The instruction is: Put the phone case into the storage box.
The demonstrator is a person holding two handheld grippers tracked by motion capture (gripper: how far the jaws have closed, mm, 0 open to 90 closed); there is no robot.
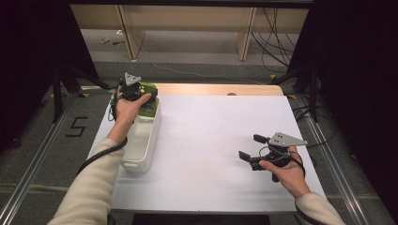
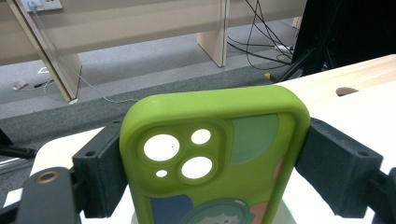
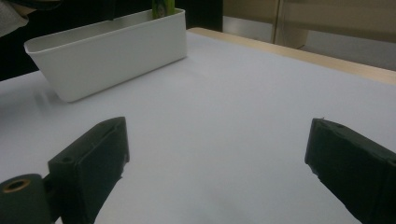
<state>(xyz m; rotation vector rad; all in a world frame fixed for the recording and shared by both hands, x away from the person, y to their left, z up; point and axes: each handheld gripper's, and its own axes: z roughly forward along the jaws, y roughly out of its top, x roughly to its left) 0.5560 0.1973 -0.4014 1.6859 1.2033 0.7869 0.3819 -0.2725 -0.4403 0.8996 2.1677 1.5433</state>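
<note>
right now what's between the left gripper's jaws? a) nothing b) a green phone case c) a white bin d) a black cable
b: in the left gripper view the left gripper has its jaws clamped on both sides of the green phone case, held over the far end of the white bin.

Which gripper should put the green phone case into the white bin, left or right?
Left. The left gripper is already shut on the green phone case, right over the white bin's far end. The right gripper rests open and empty, well off to the side.
</note>
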